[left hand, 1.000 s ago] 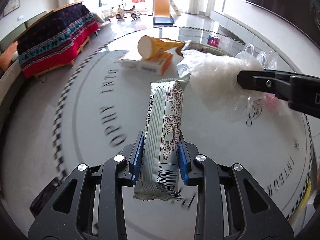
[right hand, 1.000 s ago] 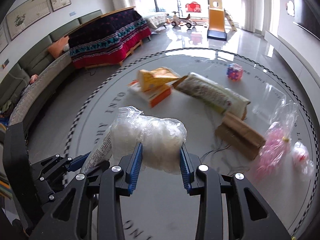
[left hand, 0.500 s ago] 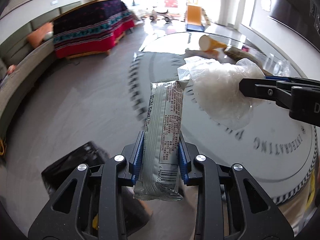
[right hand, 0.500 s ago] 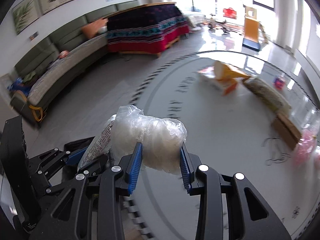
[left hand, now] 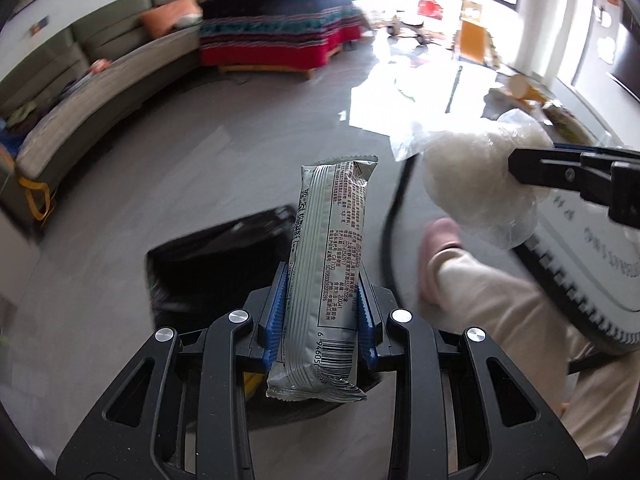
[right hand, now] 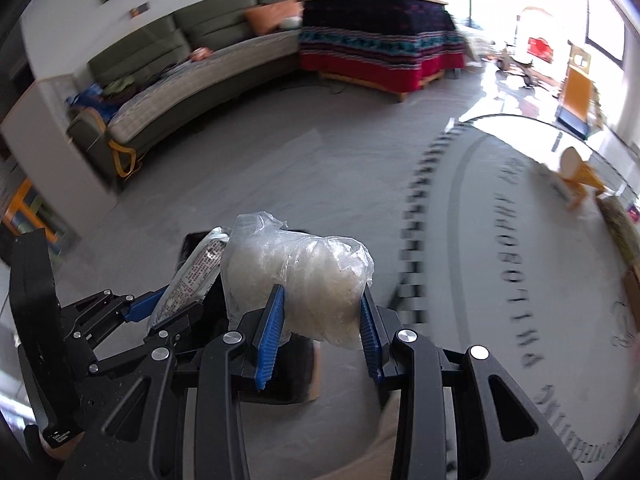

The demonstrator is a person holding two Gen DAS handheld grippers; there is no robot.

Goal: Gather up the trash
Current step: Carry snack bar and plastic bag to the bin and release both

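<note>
Sofa (left hand: 80, 92): ran far off to the left of both grippers, grey-green, blurred.
Black bin (left hand: 216, 256): sat on the floor below and just ahead of the left gripper, its mouth dark.
Left gripper (left hand: 320, 308): was clamped narrow on the silver snack wrapper (left hand: 332, 248), blue pads pressing both sides; the wrapper stood upright above the pads, barcode end hanging below them.
Slipper (left hand: 438, 256): pink, on the floor just right of the left gripper, with a cream trouser leg (left hand: 500, 320) above it.
Right gripper (right hand: 322, 320): was closed on the crumpled clear plastic bag (right hand: 296, 276), the bag bulging up between the pads, just right of the wrapper.
Desk (right hand: 540, 272): round, pale, lettered rim, lay to the right of the right gripper; more litter on its far edge, too blurred to name.
</note>
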